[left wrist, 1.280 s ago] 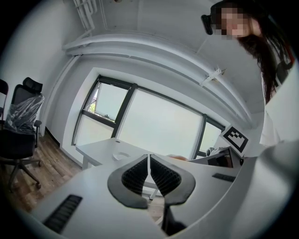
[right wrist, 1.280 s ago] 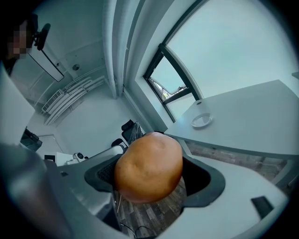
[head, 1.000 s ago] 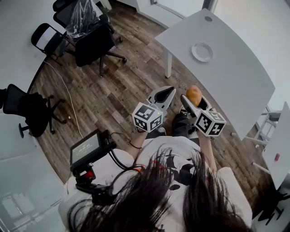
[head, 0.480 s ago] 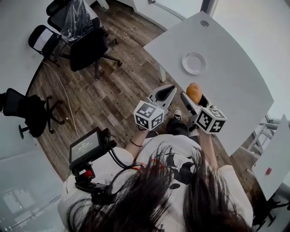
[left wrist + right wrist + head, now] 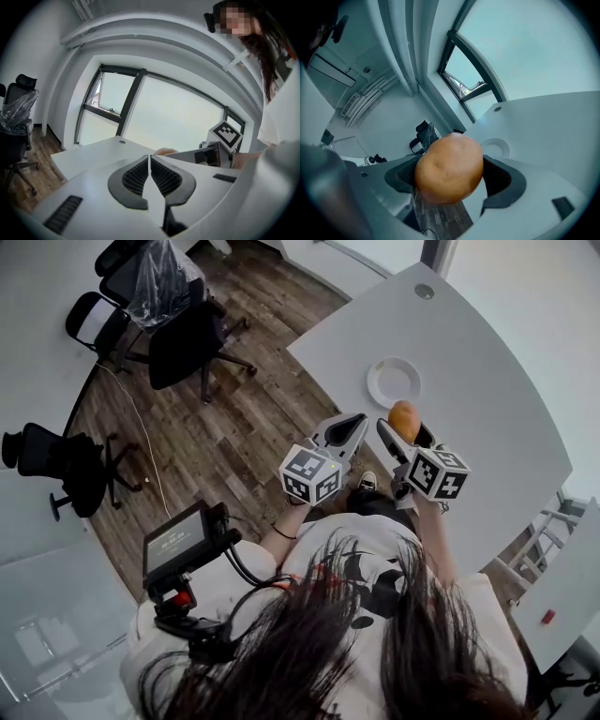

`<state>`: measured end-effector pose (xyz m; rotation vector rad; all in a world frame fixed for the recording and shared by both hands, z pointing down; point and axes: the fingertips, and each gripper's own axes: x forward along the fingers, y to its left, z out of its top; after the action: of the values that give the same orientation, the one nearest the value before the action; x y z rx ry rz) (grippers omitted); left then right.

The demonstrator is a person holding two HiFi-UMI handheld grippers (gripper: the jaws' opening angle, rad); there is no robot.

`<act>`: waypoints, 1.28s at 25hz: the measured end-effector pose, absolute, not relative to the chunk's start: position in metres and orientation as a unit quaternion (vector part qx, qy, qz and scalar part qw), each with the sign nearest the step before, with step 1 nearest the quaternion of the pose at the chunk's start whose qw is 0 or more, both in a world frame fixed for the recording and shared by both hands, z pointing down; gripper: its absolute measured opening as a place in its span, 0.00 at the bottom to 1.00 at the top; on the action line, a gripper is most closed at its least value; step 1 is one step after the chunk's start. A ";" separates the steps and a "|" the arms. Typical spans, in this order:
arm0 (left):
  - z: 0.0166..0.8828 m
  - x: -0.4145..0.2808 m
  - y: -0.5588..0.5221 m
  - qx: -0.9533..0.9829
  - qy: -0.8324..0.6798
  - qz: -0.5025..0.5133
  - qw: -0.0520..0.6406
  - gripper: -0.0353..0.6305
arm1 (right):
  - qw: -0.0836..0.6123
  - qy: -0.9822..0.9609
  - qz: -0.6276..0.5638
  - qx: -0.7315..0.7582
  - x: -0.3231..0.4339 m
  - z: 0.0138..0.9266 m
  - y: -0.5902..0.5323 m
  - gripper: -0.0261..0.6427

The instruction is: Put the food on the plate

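The right gripper (image 5: 405, 431) clamps the potato (image 5: 404, 417) short of the plate (image 5: 398, 386) for placing, while the left gripper (image 5: 349, 427) is closed and empty.

Head camera is looking steeply down from above the person's hair (image 5: 356, 652), taking in wood floor (image 5: 234, 437), white table (image 5: 497, 409) and plate (image 5: 394, 382) from well off. Camera on the left gripper (image 5: 149, 161) is riding just behind its jaws, facing level across the tabletop toward the window (image 5: 173, 117). Camera on the right gripper (image 5: 451, 164) is sitting very near its jaws, food (image 5: 447, 180) filling mid-frame, plate beyond. All three views are sharing the table; head and right gripper views, the plate.
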<state>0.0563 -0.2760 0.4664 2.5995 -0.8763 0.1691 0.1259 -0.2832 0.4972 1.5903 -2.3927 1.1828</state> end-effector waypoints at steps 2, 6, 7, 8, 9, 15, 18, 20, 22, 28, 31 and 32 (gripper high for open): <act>0.471 0.062 -0.281 0.927 -0.311 0.068 0.196 0.06 | 0.025 -0.771 0.380 0.511 0.133 0.505 -0.298 0.64; 0.495 0.074 -0.294 0.925 -0.314 0.082 0.199 0.06 | 0.052 -0.771 0.380 0.508 0.148 0.543 -0.328 0.64; 0.496 0.075 -0.298 0.924 -0.315 0.083 0.200 0.06 | 0.059 -0.771 0.381 0.507 0.149 0.549 -0.335 0.64; 0.497 0.075 -0.301 0.923 -0.317 0.084 0.202 0.06 | 0.067 -0.771 0.381 0.506 0.150 0.555 -0.341 0.64; 0.498 0.075 -0.306 0.922 -0.319 0.085 0.205 0.06 | 0.076 -0.771 0.381 0.505 0.151 0.561 -0.348 0.64; 0.503 0.078 -0.331 0.919 -0.319 0.092 0.212 0.06 | 0.125 -0.772 0.367 0.503 0.150 0.596 -0.392 0.64; 0.502 0.080 -0.328 0.922 -0.310 0.094 0.212 0.06 | 0.139 -0.772 0.362 0.503 0.149 0.608 -0.397 0.64; 0.501 0.084 -0.327 0.924 -0.304 0.093 0.213 0.06 | 0.147 -0.771 0.362 0.503 0.149 0.614 -0.398 0.64; 0.500 0.086 -0.328 0.925 -0.301 0.092 0.214 0.06 | 0.154 -0.770 0.360 0.503 0.149 0.619 -0.397 0.64; 0.500 0.089 -0.336 0.926 -0.299 0.093 0.209 0.06 | 0.179 -0.772 0.343 0.505 0.150 0.630 -0.396 0.64; 0.500 0.087 -0.338 0.925 -0.302 0.094 0.209 0.06 | 0.186 -0.772 0.339 0.504 0.150 0.635 -0.397 0.64; 0.501 0.087 -0.339 0.925 -0.302 0.094 0.209 0.06 | 0.188 -0.773 0.338 0.503 0.150 0.636 -0.398 0.64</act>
<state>0.0868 -0.3385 0.5006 2.5736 -0.8407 0.2620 0.1501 -0.3979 0.6363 1.4156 -2.1756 0.9509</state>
